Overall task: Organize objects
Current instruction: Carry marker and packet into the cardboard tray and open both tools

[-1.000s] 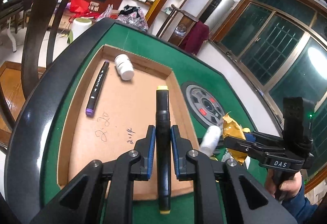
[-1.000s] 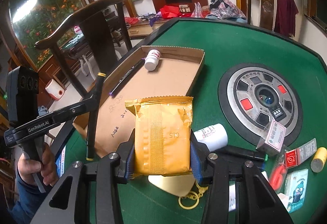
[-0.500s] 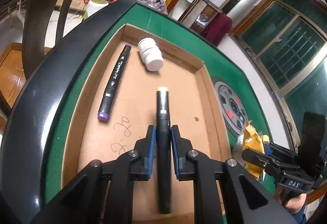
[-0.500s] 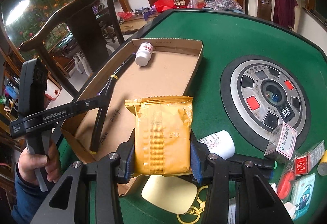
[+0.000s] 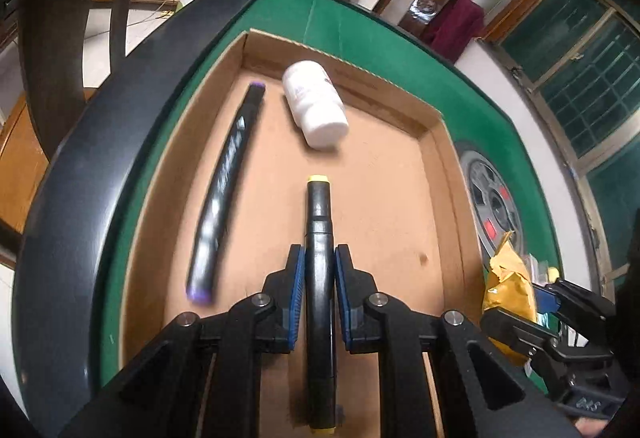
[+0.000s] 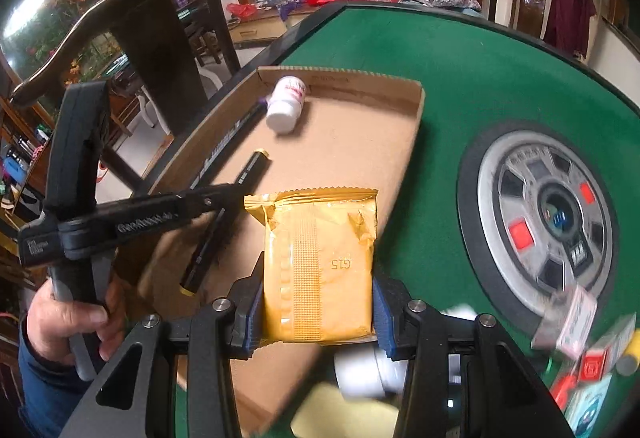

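My left gripper (image 5: pixel 319 258) is shut on a black marker with yellow ends (image 5: pixel 319 238), held low over the floor of the shallow cardboard tray (image 5: pixel 384 198). In the tray lie a black marker with purple ends (image 5: pixel 226 194) at the left and a white pill bottle (image 5: pixel 314 104) at the far end. My right gripper (image 6: pixel 318 294) is shut on a yellow foil packet (image 6: pixel 320 262), held above the tray's near right part. The right wrist view also shows the left gripper (image 6: pixel 224 200) with its marker (image 6: pixel 224 222), the bottle (image 6: pixel 286 104) and the tray (image 6: pixel 352 142).
The green felt table (image 6: pixel 460 78) has a round control panel (image 6: pixel 548 218) in its middle. Small packets and boxes (image 6: pixel 580 350) and another white bottle (image 6: pixel 368 370) lie blurred at the near right. A dark wooden chair (image 6: pixel 152 38) stands past the left table edge.
My left gripper has moved forward and lower into the tray with the yellow-ended marker. My right gripper has carried the yellow packet leftward over the tray's near right part.
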Demonstrator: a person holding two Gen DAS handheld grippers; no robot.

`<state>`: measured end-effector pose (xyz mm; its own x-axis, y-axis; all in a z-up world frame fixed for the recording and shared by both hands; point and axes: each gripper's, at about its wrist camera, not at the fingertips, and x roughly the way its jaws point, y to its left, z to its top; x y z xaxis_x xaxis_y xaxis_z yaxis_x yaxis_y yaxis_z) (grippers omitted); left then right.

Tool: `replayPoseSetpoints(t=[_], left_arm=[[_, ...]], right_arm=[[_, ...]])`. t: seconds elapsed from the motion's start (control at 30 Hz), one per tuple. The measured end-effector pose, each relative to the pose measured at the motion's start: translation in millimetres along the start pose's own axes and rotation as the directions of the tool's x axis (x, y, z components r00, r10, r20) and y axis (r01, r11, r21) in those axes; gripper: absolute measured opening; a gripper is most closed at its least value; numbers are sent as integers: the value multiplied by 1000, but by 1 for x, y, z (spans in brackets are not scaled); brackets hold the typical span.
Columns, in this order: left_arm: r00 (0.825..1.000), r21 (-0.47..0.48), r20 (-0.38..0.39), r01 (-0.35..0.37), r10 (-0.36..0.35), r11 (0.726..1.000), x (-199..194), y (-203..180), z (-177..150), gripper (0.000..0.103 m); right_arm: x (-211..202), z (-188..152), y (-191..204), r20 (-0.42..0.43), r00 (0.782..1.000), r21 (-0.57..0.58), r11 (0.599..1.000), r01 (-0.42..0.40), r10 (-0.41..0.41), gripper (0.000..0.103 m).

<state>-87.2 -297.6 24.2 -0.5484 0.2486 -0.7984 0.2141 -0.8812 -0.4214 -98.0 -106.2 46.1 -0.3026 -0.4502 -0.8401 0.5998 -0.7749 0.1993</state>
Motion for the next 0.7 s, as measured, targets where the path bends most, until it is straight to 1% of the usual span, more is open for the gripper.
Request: replayPoseSetpoints(t=[0.13,0.2,0.27,0.33,0.37,0.43,0.53,0.63,0.7], left_arm=[[999,2,-27,-29,30,1000,4,3,21,15],[999,1,-44,-29,29,1000,4,8,24,15],[1000,-8,-18,-13,13,1000,-1,11,30,15],[1000,12,-4,-20,20,1000,-2,10,36,15],[1000,11,8,-19,18,1000,-1,11,39,15],[999,-3,6,-36,36,999,3,17,44,15],[1000,-18,31,-1,1,1000,0,24,42,15],[997,5,77,-11,10,1000,-7,20,37,15],[995,3,95,5,-5,1000,-14,22,34,15]], right_arm=[[14,29,0,-5,1000,35,999,23,-23,49],[25,43,-2,-13,999,61,997,40,-39,49],[36,57,-8,-25,999,103,994,47,-45,49],[50,68,-13,-39,998,137,989,59,-54,49],[57,74,-16,-44,997,155,986,68,-62,49],[68,85,-18,-50,996,178,980,85,-77,49],[85,97,-16,-64,989,190,972,141,-131,49],[95,103,-15,-78,983,190,966,176,-164,49],[99,105,-16,-82,982,192,964,184,-171,49]])
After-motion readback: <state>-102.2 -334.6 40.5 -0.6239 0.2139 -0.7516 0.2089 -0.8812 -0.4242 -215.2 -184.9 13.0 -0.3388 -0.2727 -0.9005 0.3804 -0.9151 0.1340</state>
